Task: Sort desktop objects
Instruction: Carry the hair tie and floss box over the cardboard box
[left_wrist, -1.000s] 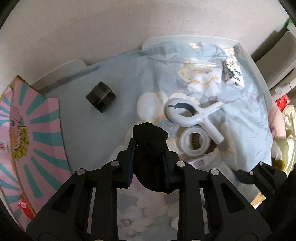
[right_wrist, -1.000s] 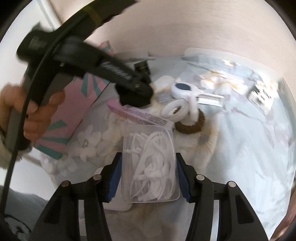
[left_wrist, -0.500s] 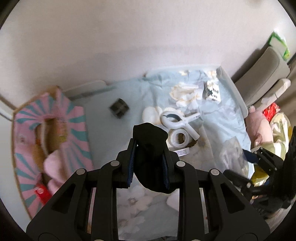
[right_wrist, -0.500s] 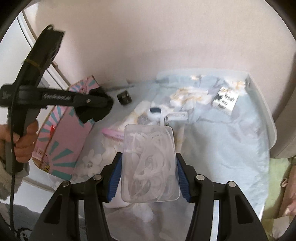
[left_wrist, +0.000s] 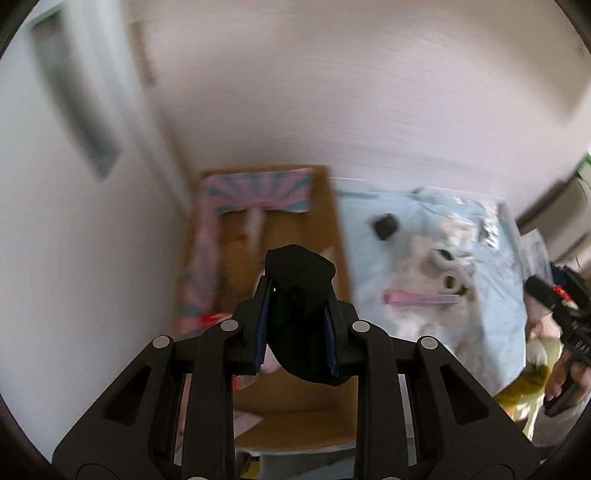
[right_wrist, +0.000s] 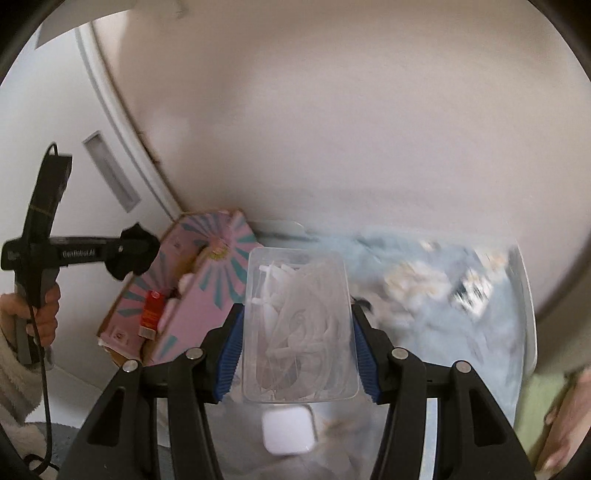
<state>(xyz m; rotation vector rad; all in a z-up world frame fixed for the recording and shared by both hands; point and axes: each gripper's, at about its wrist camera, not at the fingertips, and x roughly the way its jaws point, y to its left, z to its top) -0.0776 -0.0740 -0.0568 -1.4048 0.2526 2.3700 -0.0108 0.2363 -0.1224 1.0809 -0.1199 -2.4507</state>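
My left gripper (left_wrist: 295, 314) is shut on a black soft lump (left_wrist: 300, 273) and holds it above the open pink-and-teal cardboard box (left_wrist: 255, 199) at the table's left. From the right wrist view the left gripper (right_wrist: 133, 253) hovers left of that box (right_wrist: 218, 280). My right gripper (right_wrist: 297, 332) is shut on a clear plastic case of white floss picks (right_wrist: 297, 317), raised above the blue floral cloth (right_wrist: 424, 325).
On the cloth lie a black cylinder (left_wrist: 385, 226), a white clamp and tape roll (left_wrist: 448, 273), a pink strip (left_wrist: 421, 297), a patterned small box (right_wrist: 474, 295) and a white square pad (right_wrist: 288, 430). A wall stands behind; a white door is at left.
Both grippers have lifted away from the table. The left one has swung left with the black lump to above the pink box. The right one has risen with the clear case.
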